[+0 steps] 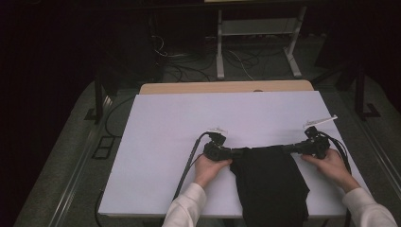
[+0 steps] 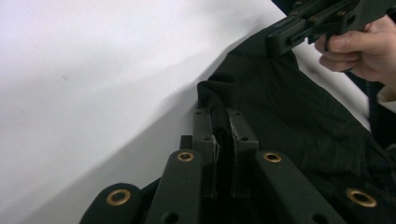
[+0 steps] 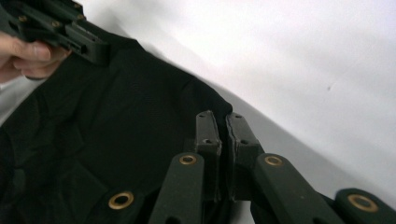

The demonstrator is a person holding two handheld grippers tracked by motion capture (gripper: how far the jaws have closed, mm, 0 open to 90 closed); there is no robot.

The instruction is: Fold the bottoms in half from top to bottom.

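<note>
Black cloth lies at the near table edge, hanging over it. Your left gripper pinches its far left corner, your right gripper its far right corner, both clenched on fabric.

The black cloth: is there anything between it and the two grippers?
Nothing visible. The left gripper is closed on the left top corner of the black cloth, and the right gripper is closed on its right top corner. Around the cloth there is bare white table.
</note>
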